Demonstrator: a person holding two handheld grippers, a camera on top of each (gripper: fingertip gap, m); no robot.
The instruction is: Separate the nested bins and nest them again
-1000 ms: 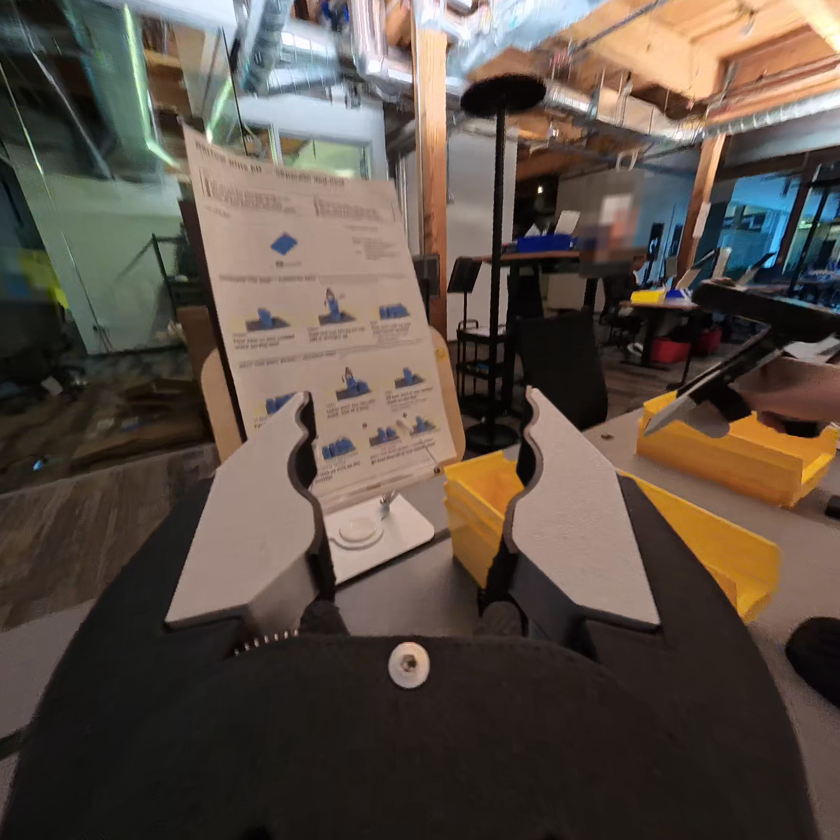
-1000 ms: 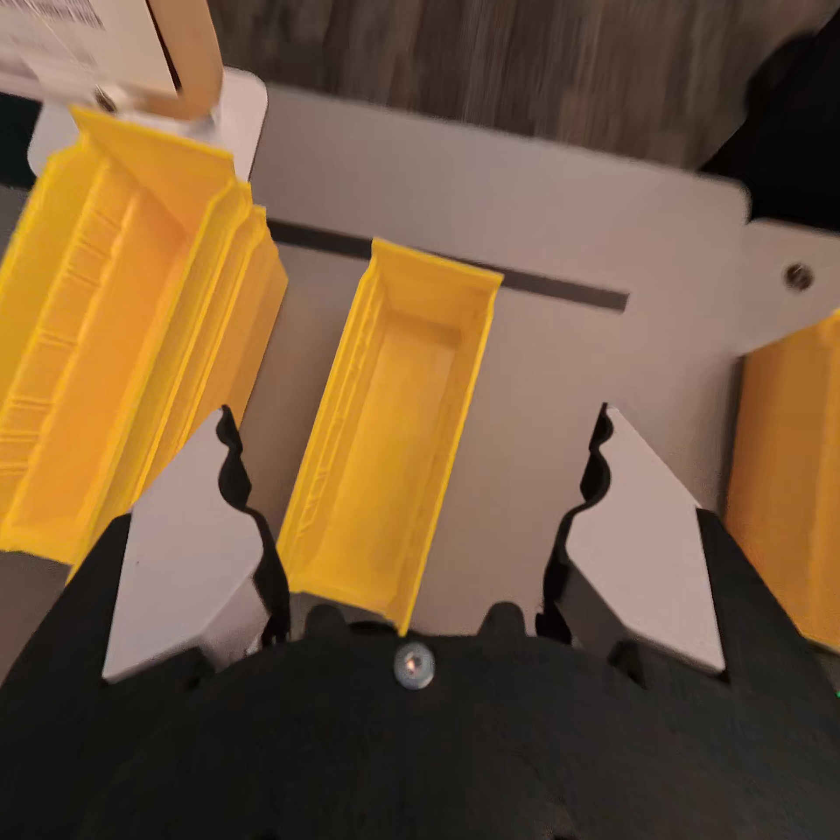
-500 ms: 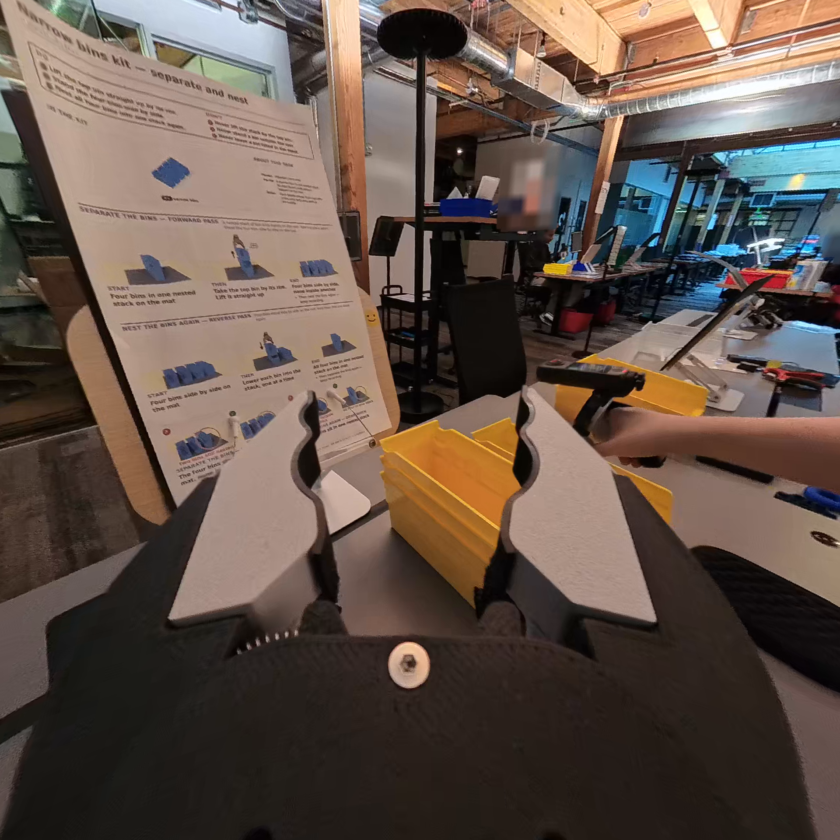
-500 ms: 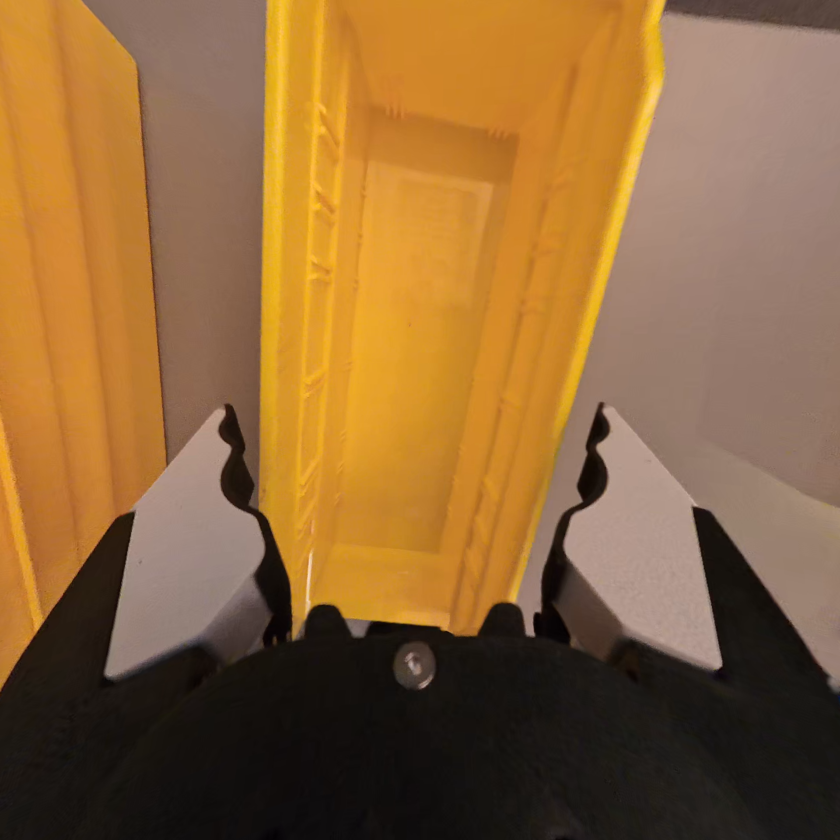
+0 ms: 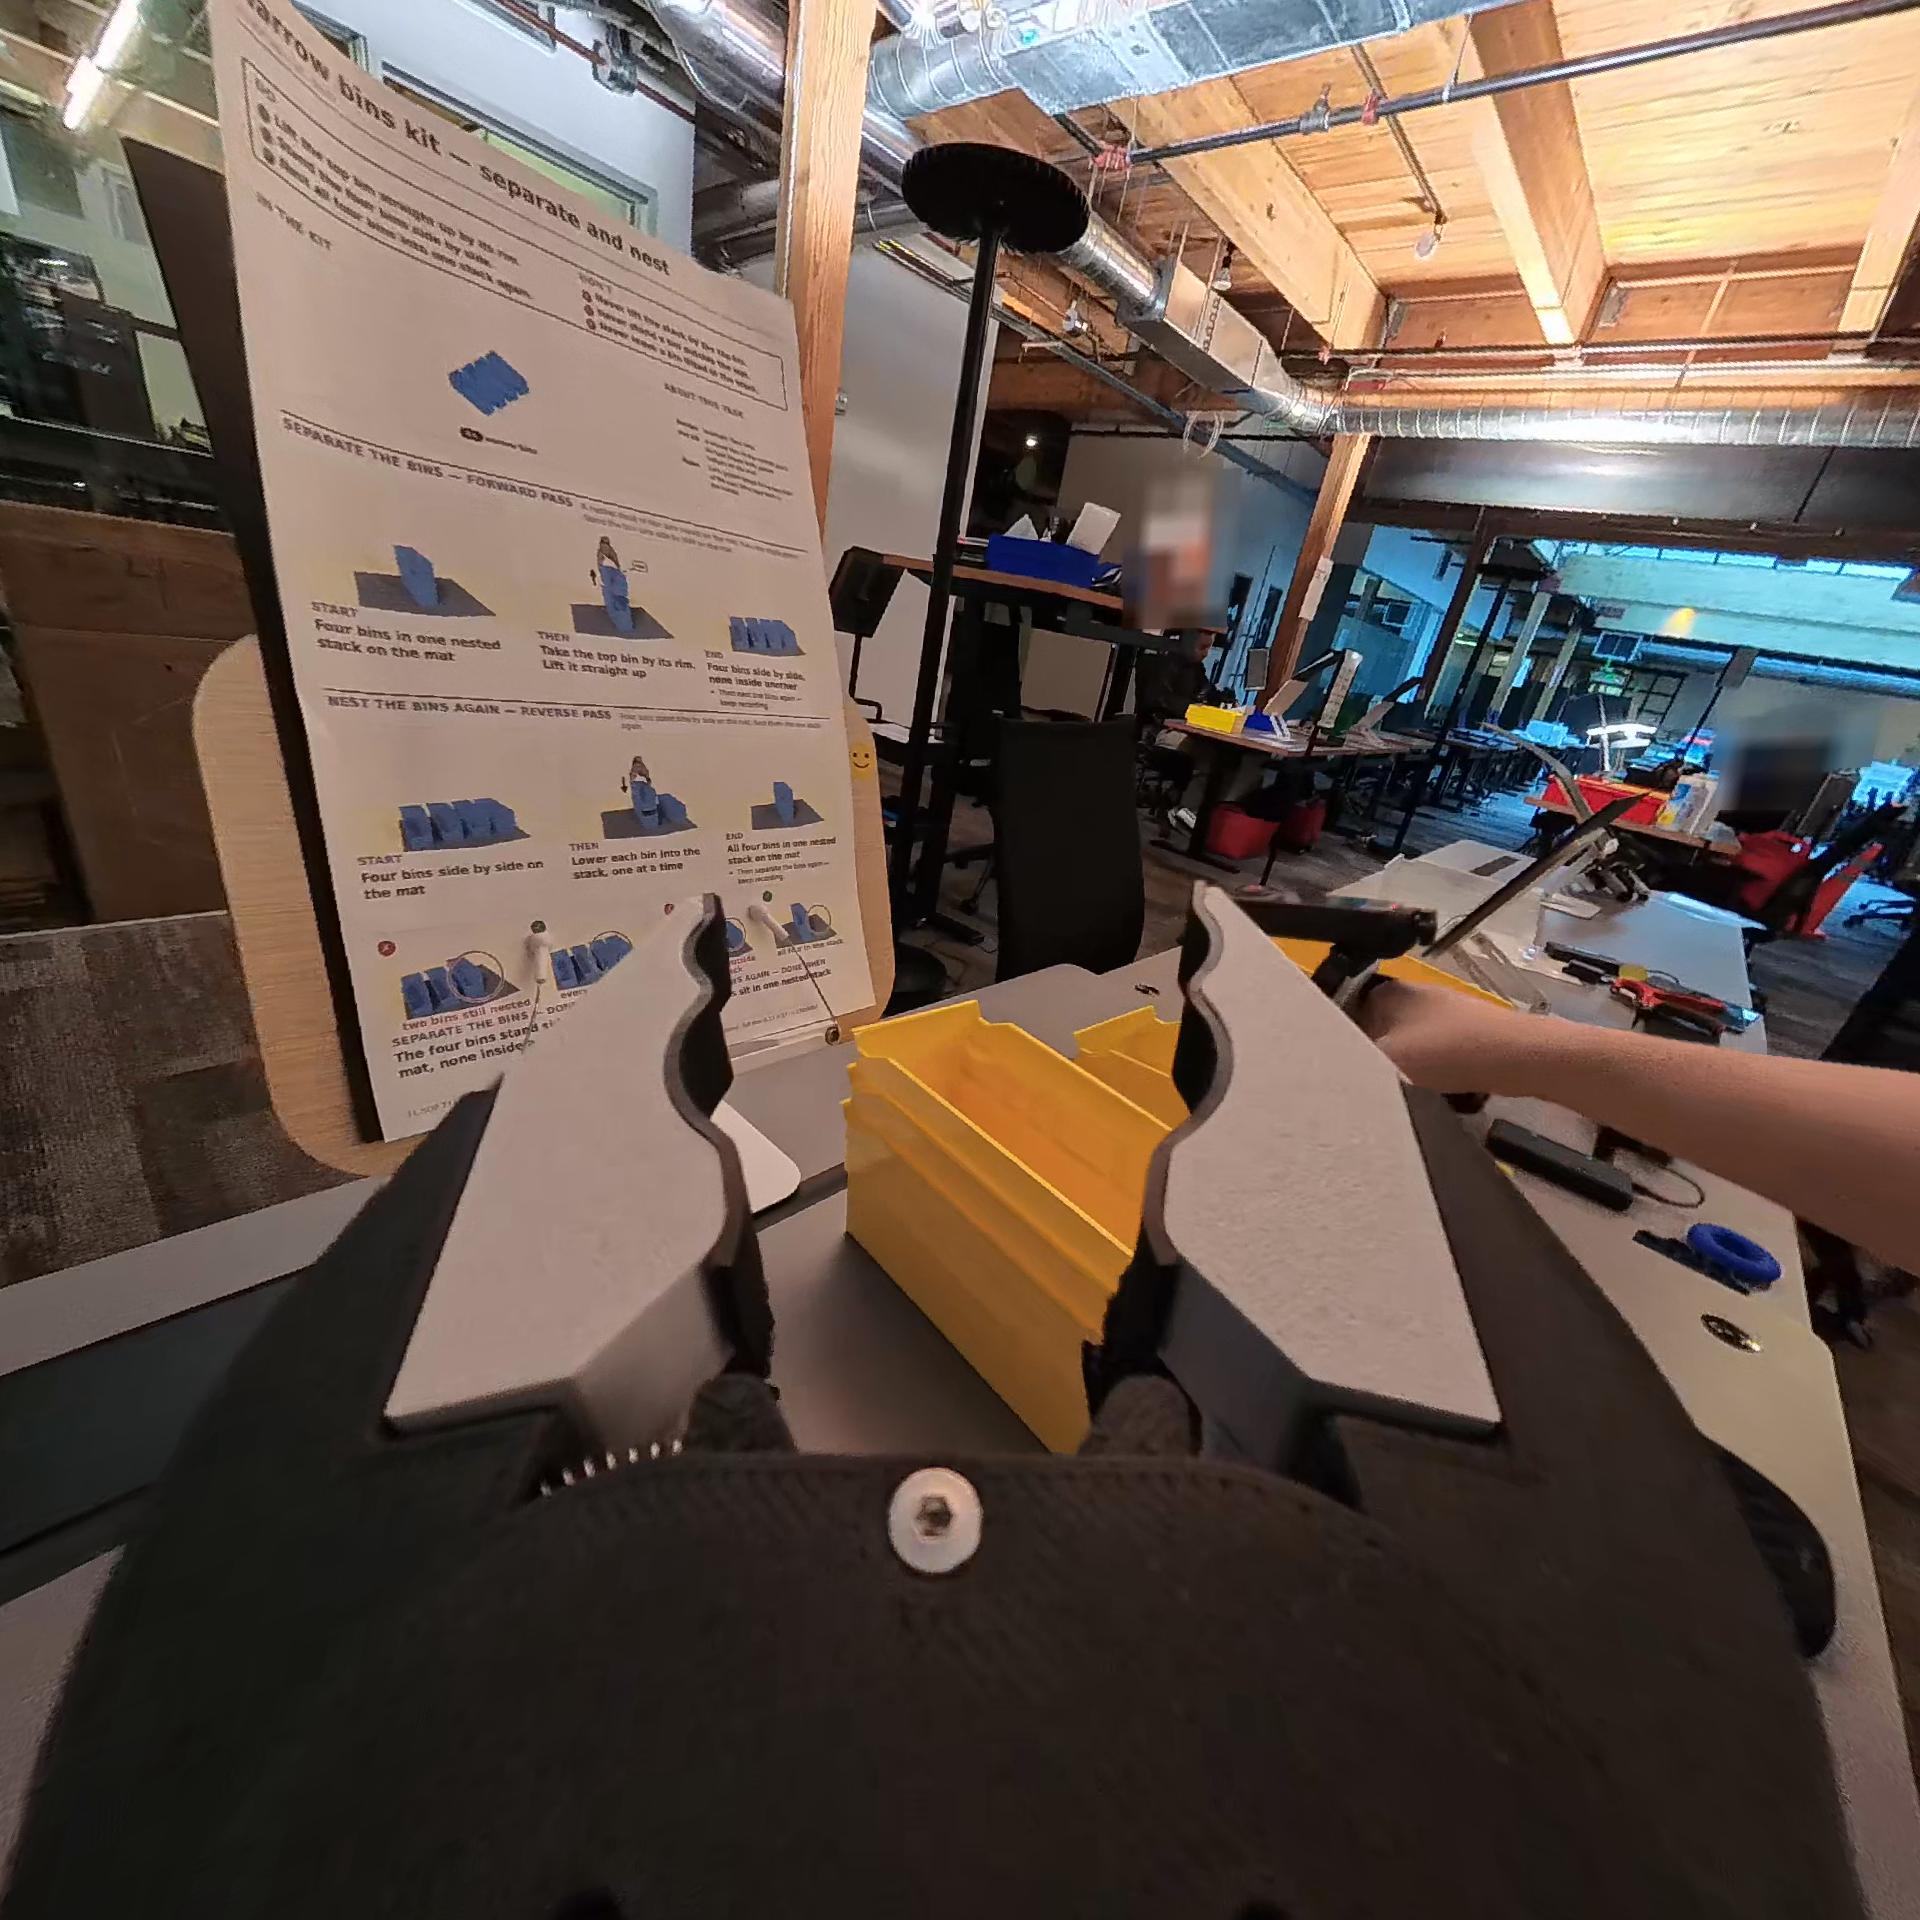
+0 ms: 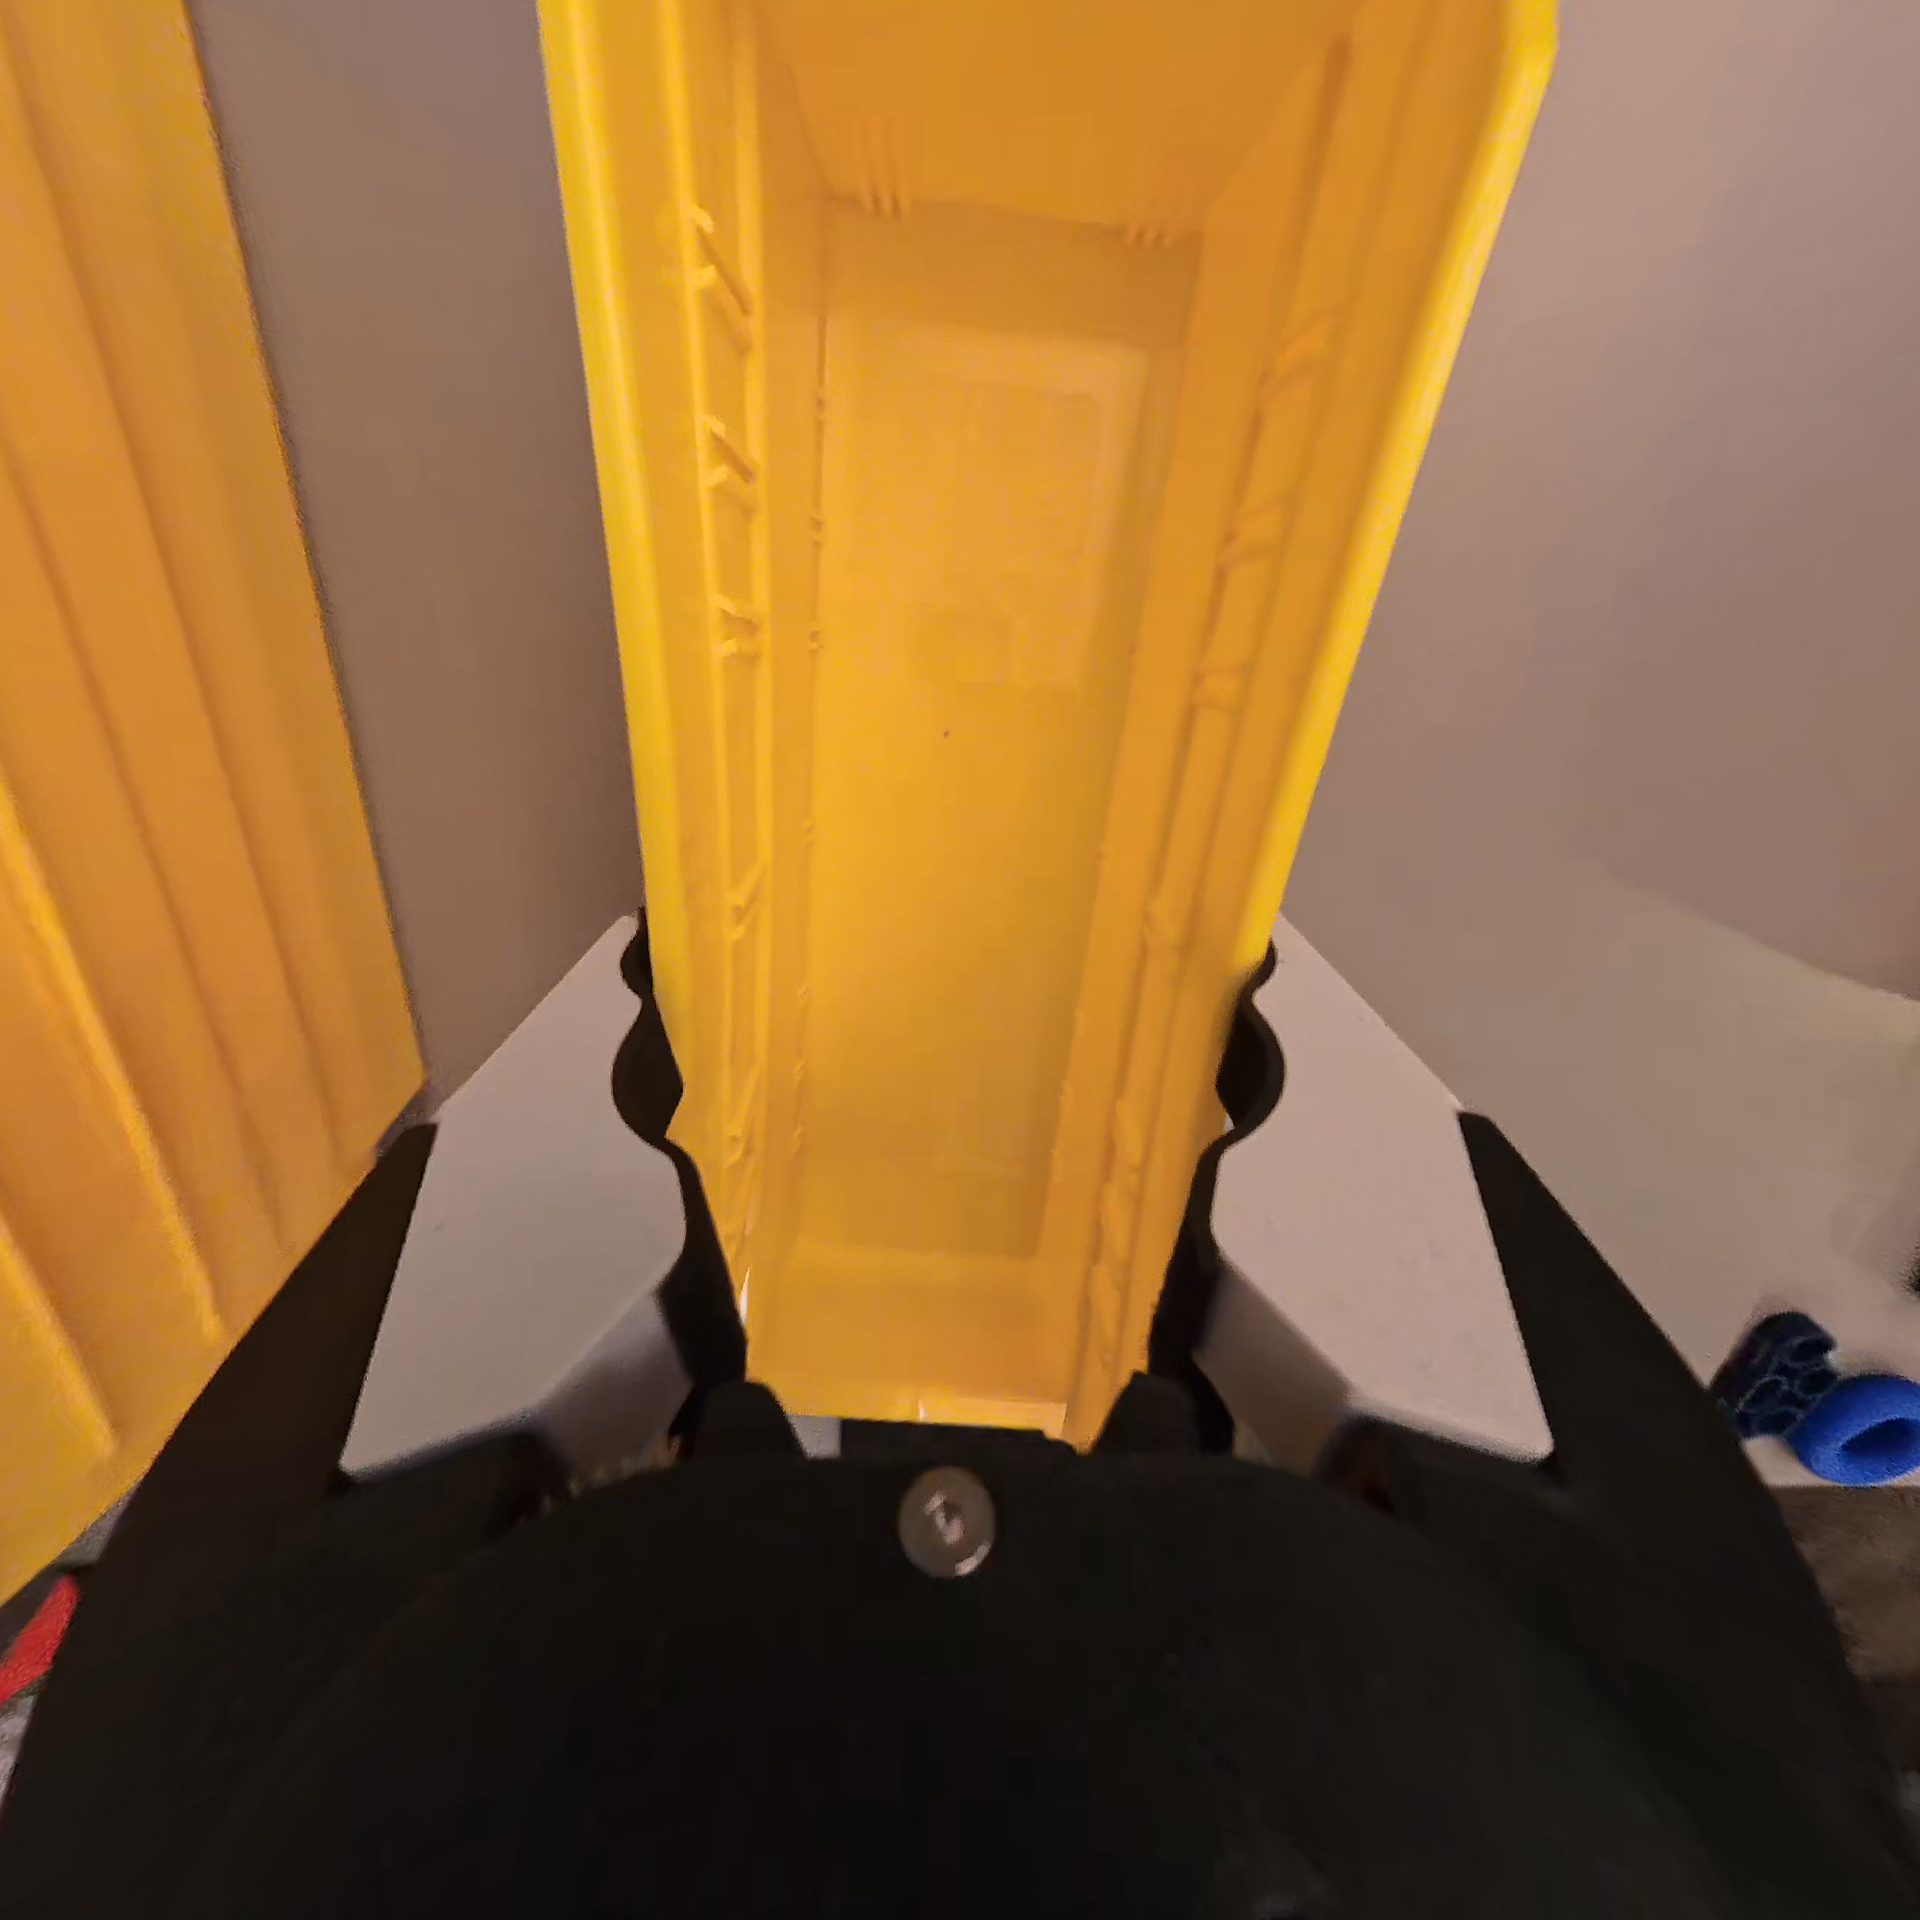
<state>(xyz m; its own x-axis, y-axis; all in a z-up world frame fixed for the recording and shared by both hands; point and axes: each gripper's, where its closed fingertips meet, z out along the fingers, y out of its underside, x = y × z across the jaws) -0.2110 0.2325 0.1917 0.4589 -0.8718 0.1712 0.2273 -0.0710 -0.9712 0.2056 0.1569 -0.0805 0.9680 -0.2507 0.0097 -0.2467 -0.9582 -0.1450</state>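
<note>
R tongs (image 6: 951, 1039) clamped on a lone yellow bin (image 6: 977, 623), nested stack (image 5: 997, 1143) just ahead of empty, spread L tongs (image 5: 951, 997); looks mid-task w/ bins not all together.

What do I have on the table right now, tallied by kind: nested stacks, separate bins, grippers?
Nested yellow stack: 1
Separate yellow bins: 2
Grippers, left gripper and right gripper: 2
Total: 5
</note>
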